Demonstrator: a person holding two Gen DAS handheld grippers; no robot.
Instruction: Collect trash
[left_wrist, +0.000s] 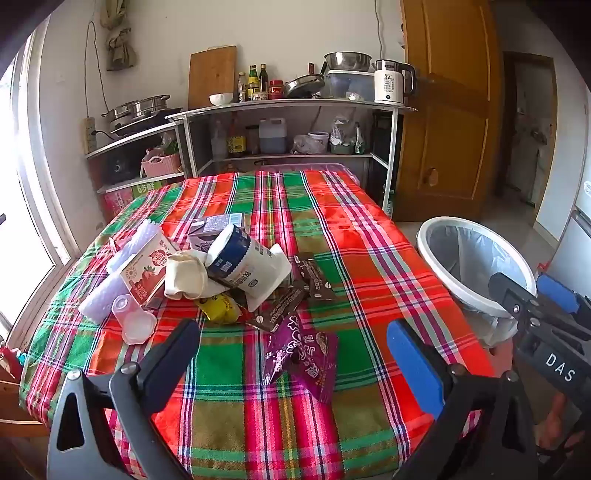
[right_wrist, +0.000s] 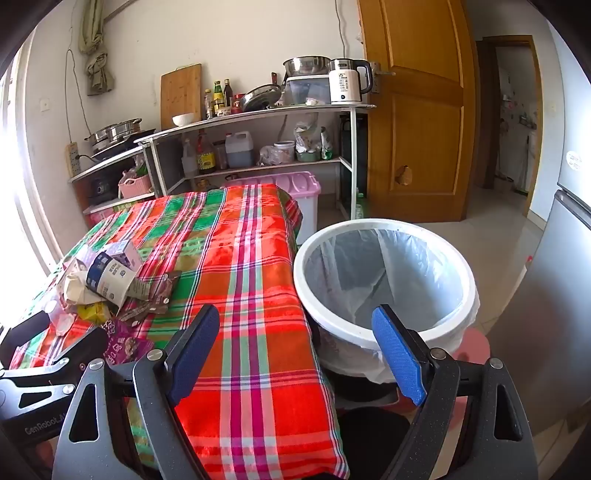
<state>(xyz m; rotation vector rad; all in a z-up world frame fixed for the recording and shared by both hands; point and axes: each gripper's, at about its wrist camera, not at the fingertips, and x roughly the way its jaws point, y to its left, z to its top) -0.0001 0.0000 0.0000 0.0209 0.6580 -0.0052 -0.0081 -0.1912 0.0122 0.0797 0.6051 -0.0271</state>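
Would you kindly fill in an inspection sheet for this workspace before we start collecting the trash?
Surface: table under a plaid cloth.
Job's things: trash pile with cartons, wrappers, purple packet; lined bin beside the table, looks empty.
Clutter: nothing seen beyond the trash.
Grippers: left claw and right claw open, holding nothing.
Cables: cord hanging on the wall to a power strip.
Surroundings: kitchen shelves, wooden door.

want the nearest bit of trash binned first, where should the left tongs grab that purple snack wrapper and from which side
Grip the purple snack wrapper at its near, raised crumpled edge, coming from the near table edge and above. It lies mostly flat on the tablecloth, apart from the pile, so only the puckered edge gives the open left tongs something to pinch.
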